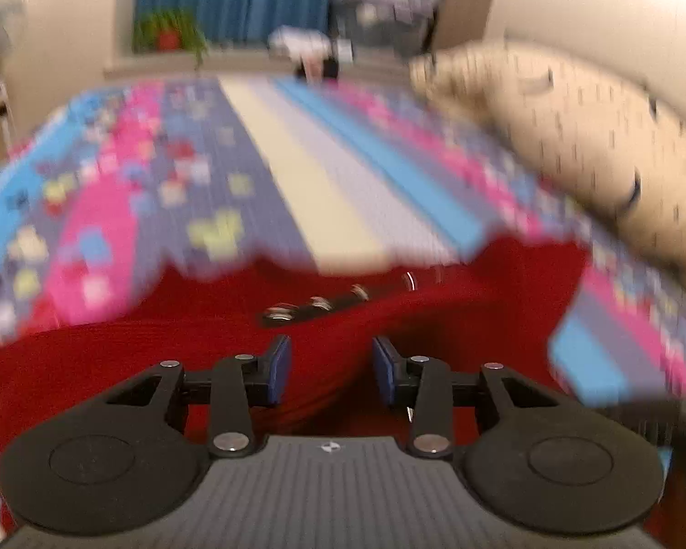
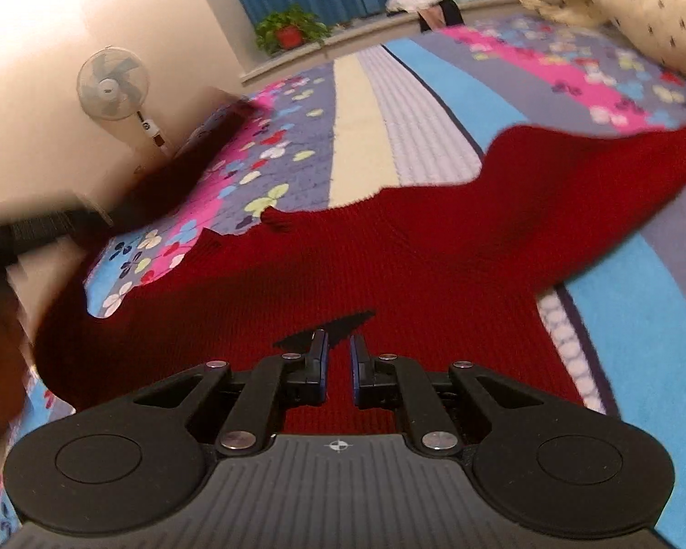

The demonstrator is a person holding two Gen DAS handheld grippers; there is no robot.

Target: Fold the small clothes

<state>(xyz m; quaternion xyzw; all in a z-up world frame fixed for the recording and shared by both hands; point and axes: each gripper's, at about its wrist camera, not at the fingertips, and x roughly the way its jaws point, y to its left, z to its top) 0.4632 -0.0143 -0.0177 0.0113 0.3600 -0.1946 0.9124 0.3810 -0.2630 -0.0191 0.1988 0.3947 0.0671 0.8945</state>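
A small dark red knitted garment lies spread on a patterned bedspread; it also shows in the right wrist view. A dark strip with metal snaps lies on it. My left gripper is open just above the red knit, nothing between its blue pads. My right gripper hovers low over the garment's near part, its pads a narrow gap apart with no cloth visibly between them. The left wrist view is motion-blurred.
A cream spotted pillow lies on the bed's right side, also in the right wrist view. A standing fan and a potted plant are by the wall and window ledge. The other arm shows blurred at left.
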